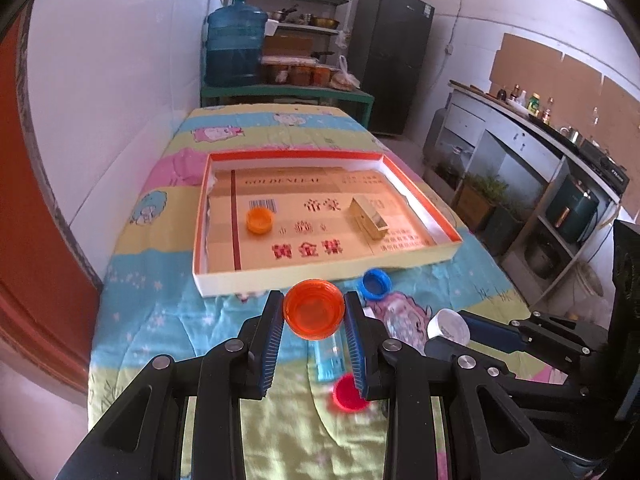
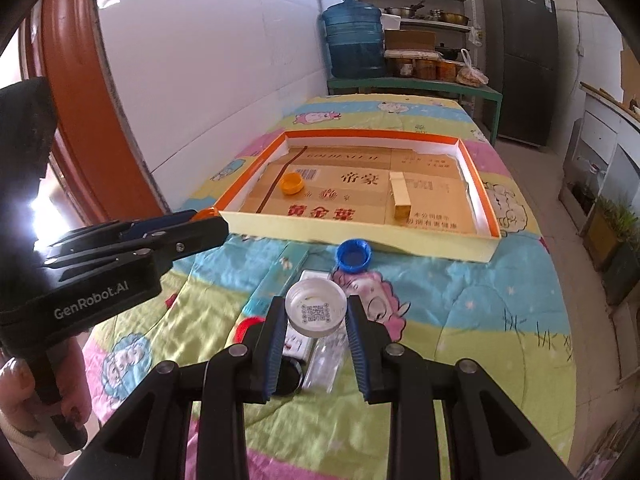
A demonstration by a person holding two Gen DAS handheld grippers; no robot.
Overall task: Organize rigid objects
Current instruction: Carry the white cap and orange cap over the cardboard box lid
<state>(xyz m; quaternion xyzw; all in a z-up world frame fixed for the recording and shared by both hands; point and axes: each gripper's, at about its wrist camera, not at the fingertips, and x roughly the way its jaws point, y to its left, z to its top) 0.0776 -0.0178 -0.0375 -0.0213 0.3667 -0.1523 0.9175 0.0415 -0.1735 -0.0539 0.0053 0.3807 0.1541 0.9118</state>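
Left gripper (image 1: 314,312) fingers clamp a translucent orange cap (image 1: 313,309), open side toward camera. Right gripper (image 2: 316,314) fingers pinch a white cap (image 2: 316,307) with a QR code inside. Red cap (image 1: 349,394) and blue cap (image 2: 353,255) lie on the cartoon-print tabletop (image 2: 460,300). Beyond, shallow orange-rimmed box (image 1: 448,228) holds a small orange cap (image 1: 259,220) and a gold pack (image 1: 369,218). Blue water jug (image 1: 235,46), shelves behind.

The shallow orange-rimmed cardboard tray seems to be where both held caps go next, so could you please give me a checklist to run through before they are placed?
1. Left claw grips the large translucent orange plastic cap: ok.
2. Right claw grips the white plastic cap: ok.
3. Shallow orange-rimmed cardboard tray has bare floor: ok.
4. Small orange bottle cap and gold rectangular box leave space between them: ok.
5. Blue bottle cap lies outside the tray: not ok.
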